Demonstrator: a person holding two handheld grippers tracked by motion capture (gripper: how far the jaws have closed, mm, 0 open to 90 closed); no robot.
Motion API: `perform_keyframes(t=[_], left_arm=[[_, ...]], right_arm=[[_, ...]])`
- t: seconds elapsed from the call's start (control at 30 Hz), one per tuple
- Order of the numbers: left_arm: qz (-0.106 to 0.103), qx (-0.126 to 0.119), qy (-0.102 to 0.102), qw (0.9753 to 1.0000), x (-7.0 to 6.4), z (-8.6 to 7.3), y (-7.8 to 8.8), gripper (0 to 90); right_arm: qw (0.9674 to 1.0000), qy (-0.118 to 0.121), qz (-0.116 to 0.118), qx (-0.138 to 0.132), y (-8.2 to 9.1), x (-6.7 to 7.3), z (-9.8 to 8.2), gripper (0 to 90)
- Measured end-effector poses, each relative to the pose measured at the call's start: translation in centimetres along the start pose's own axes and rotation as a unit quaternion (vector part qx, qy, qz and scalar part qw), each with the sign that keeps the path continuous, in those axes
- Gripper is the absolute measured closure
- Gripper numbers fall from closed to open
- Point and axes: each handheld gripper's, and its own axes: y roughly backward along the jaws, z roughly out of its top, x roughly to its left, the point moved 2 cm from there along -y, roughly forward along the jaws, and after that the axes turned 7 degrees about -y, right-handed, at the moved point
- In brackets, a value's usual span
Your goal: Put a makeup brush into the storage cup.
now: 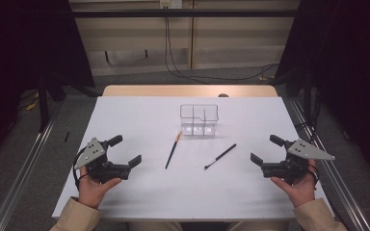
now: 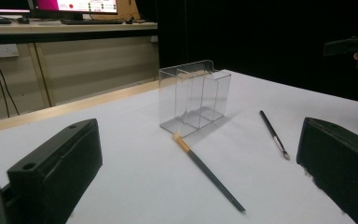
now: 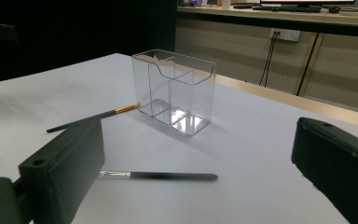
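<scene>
Two hand-held grippers, left (image 1: 126, 149) & right (image 1: 264, 148), both released; 2 brushes (image 1: 173, 150) (image 1: 220, 156), 1 clear organizer (image 1: 199, 120).

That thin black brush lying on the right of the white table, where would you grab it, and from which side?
Probably at mid-handle, from straight above. The black brush lies flat and slanted on the table, silver collar toward the person, so the right gripper would turn until its fingers cross the handle. The handle looks thin, so they would close almost at the tabletop.
</scene>
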Motion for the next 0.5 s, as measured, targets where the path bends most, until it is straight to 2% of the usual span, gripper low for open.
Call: perform_keyframes(t=[0.23,0.37,0.5], left_arm=[[0.001,0.008,-0.001,1.0,-0.24,0.01,-0.31,0.1],[0.004,0.004,0.004,1.0,-0.24,0.19,-0.46,0.3],[0.004,0.001,0.007,1.0,-0.17,0.35,-0.98,0.3]], right_arm=[[1.0,-0.003,0.0,-0.006,-0.19,-0.07,0.2,2.2],[1.0,-0.002,0.003,0.0,-0.58,-0.22,0.06,2.2],[1.0,0.0,0.003,-0.006,-0.71,-0.1,0.31,2.5]])
